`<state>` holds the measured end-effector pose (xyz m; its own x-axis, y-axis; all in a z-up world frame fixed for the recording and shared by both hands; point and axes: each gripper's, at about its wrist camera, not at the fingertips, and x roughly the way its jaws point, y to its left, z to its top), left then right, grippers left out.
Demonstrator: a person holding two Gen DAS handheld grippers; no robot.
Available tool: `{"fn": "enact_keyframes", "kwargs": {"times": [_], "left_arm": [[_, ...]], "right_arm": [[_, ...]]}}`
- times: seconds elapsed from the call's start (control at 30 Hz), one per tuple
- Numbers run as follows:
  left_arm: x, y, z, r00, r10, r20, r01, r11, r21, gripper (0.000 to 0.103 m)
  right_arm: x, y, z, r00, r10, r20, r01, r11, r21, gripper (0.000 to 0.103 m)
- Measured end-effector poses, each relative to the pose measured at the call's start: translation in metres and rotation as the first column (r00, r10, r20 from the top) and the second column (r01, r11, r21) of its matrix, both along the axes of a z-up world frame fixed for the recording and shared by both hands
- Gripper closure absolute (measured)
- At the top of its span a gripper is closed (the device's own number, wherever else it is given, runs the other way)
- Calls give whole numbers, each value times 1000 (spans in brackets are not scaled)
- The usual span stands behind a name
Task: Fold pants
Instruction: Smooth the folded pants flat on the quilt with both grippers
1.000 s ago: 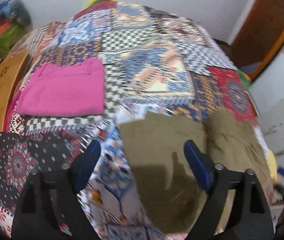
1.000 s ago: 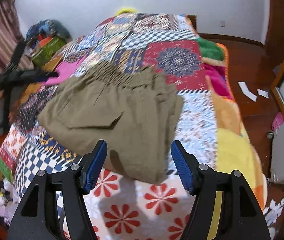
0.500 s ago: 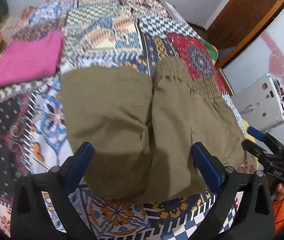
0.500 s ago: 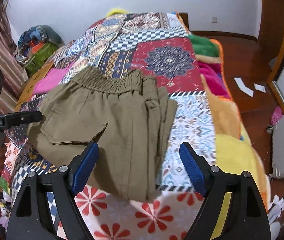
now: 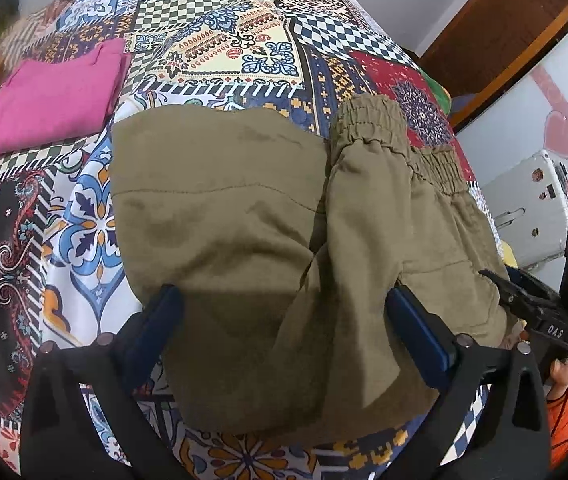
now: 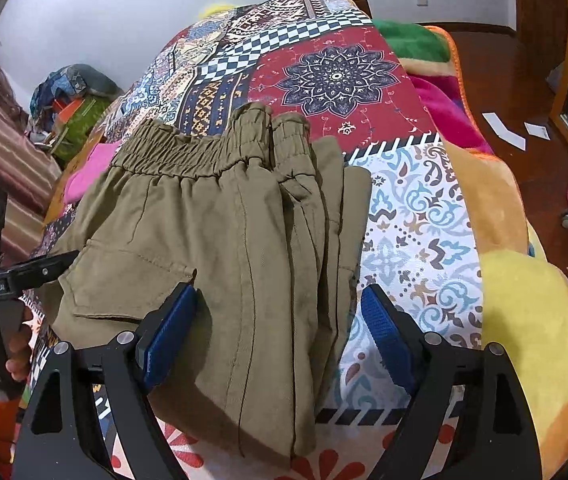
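Note:
Olive-green pants (image 5: 244, 216) lie folded into a thick stack on the patchwork bedspread (image 5: 220, 44), elastic waistband (image 6: 188, 152) at the far side. My left gripper (image 5: 284, 328) is open, its blue pads straddling the near edge of the stack just above the cloth. My right gripper (image 6: 276, 328) is open too, its pads either side of the stack's near end, with the back pocket (image 6: 124, 280) to its left. Each gripper also shows at the edge of the other's view, the right one (image 5: 531, 308) and the left one (image 6: 24, 272).
A folded pink garment (image 5: 44, 96) lies on the bed to the far left. A yellow and orange blanket (image 6: 523, 300) drapes over the bed's right side. A white appliance (image 5: 531, 204) stands beside the bed. Clutter (image 6: 72, 96) is piled by the wall.
Both grippers have moved in closer over the folded pants, and the left one swung right from the pink garment. Both stay open. The pants lie still.

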<state>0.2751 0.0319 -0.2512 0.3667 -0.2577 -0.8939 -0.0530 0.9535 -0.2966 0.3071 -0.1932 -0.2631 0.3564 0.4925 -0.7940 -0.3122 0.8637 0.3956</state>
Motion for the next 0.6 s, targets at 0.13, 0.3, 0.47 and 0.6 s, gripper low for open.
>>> {"fn": "enact_keyframes", "kwargs": {"times": [0.13, 0.3, 0.47, 0.6], "left_arm": [[8, 2, -1, 1000, 16, -1, -16, 1000, -15, 0], [11, 2, -2, 1000, 21, 14, -20, 999, -28, 6], [7, -8, 6, 999, -27, 39, 28, 999, -39, 35], [7, -9, 8, 999, -29, 42, 31, 998, -49, 47]], "right_arm": [[1, 1, 0, 1000, 11, -8, -10, 1000, 28, 31], [0, 4, 2, 1000, 18, 5, -19, 999, 30, 40], [-3, 6, 8, 999, 11, 43, -12, 1000, 26, 56], [-4, 8, 14, 997, 17, 70, -19, 1000, 24, 76]]}}
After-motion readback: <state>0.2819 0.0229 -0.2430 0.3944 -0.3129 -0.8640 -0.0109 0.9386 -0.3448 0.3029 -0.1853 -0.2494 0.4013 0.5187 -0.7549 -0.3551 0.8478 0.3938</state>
